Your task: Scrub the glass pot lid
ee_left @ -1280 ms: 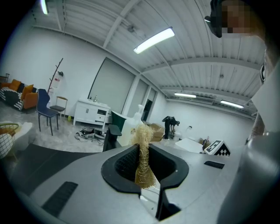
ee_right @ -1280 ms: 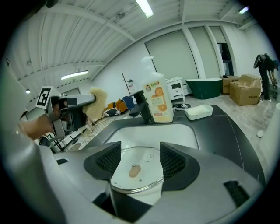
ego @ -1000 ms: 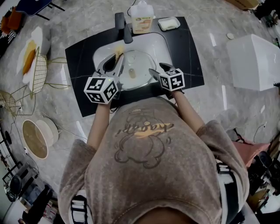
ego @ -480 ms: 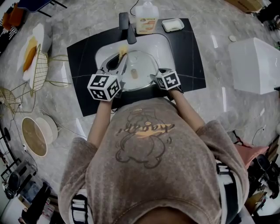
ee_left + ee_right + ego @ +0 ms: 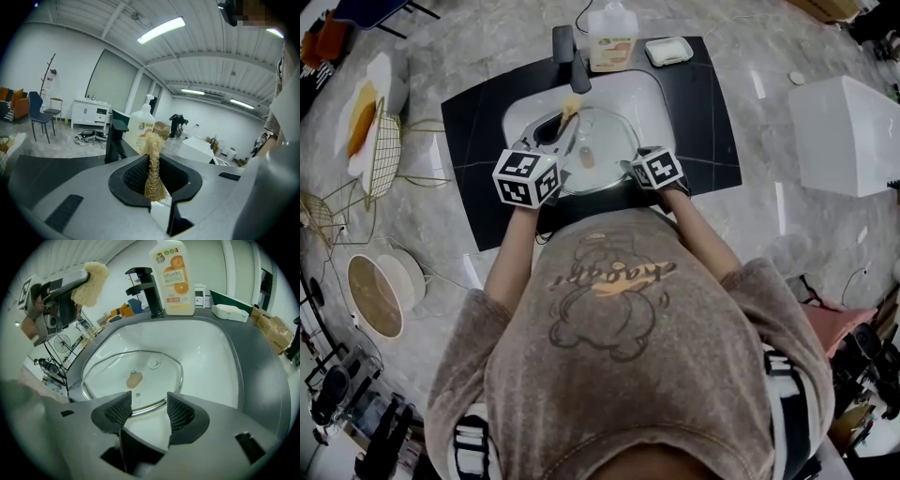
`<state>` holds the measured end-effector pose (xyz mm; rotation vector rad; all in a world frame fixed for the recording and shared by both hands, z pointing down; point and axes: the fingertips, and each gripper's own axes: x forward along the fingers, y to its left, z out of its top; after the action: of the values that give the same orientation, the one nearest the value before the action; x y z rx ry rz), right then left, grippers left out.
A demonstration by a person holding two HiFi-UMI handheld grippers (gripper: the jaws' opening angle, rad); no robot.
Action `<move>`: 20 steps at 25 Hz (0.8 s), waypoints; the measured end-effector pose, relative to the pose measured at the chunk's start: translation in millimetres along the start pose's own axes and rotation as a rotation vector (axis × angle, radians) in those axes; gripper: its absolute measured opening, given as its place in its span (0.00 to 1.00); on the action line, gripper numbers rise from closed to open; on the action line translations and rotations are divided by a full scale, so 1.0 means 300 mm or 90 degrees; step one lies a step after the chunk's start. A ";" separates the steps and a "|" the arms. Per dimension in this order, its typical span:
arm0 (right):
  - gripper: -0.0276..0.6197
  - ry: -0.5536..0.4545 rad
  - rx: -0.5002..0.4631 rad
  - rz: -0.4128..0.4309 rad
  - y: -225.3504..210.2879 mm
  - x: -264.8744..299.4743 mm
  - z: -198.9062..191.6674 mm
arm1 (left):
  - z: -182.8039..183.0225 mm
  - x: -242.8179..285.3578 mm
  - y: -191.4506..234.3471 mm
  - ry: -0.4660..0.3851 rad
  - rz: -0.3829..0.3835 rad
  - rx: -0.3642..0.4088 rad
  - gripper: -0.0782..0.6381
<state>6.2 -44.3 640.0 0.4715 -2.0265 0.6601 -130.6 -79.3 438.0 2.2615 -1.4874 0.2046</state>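
The glass pot lid lies flat in the white sink, its knob showing through the glass. My left gripper is shut on a tan loofah scrubber and holds it above the lid's far left edge; in the right gripper view the scrubber hangs in the air at upper left. My right gripper points steeply down at the lid's near rim. Its jaws have just been closing a little and still stand open, with the rim between the fingertips and untouched.
A black faucet stands behind the sink, with a soap bottle and a white soap dish beside it on the black counter. On the floor are a white box at right and a wire rack at left.
Both grippers have sunk toward the sink. The right one has tipped further down and come to the lid's near rim. The left still holds the scrubber.
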 end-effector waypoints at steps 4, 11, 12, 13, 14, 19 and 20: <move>0.41 0.005 0.000 0.003 0.001 0.000 -0.004 | -0.063 0.058 -0.018 0.047 -0.034 0.035 0.20; 0.41 0.002 -0.001 -0.002 0.000 -0.002 -0.001 | -0.243 0.207 -0.077 0.163 -0.133 0.121 0.20; 0.41 0.003 -0.001 -0.002 0.001 -0.002 -0.002 | -0.271 0.230 -0.088 0.178 -0.151 0.129 0.20; 0.41 0.004 0.000 -0.002 0.000 -0.002 -0.002 | -0.299 0.254 -0.097 0.193 -0.168 0.136 0.20; 0.41 0.005 0.000 -0.002 -0.001 -0.002 -0.001 | -0.325 0.279 -0.104 0.207 -0.183 0.142 0.20; 0.41 0.008 0.004 -0.004 -0.002 -0.003 0.000 | -0.458 0.366 -0.131 0.288 -0.241 0.161 0.20; 0.41 0.008 0.004 -0.004 -0.002 -0.003 -0.001 | -0.489 0.375 -0.136 0.307 -0.250 0.168 0.20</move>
<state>7.1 -44.4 639.6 0.4769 -2.0099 0.6643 -31.3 -97.8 598.1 2.4185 -0.7914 0.7972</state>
